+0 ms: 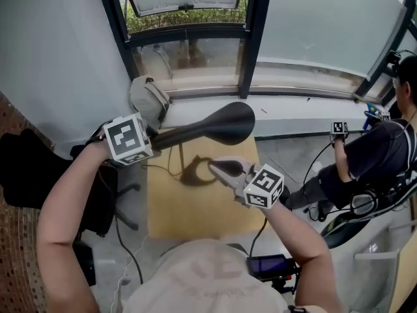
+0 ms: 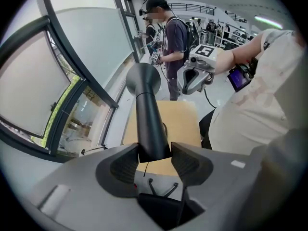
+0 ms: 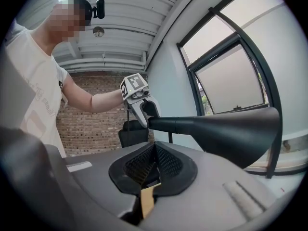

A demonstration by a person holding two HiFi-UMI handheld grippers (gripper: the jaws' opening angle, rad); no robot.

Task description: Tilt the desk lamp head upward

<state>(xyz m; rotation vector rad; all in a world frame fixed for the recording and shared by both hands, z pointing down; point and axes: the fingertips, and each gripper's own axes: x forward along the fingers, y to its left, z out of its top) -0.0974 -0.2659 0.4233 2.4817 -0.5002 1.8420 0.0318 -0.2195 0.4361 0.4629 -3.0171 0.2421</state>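
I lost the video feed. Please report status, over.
Left gripper shut on desk lamp head, narrow end. Right gripper shut, empty. No obstruction seen.

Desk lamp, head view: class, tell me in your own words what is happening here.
A person works with two hand-held grippers over a small wooden table. The left gripper is clamped on the narrow neck of the black desk lamp head. The right gripper is shut and empty, held below the head, apart from it.
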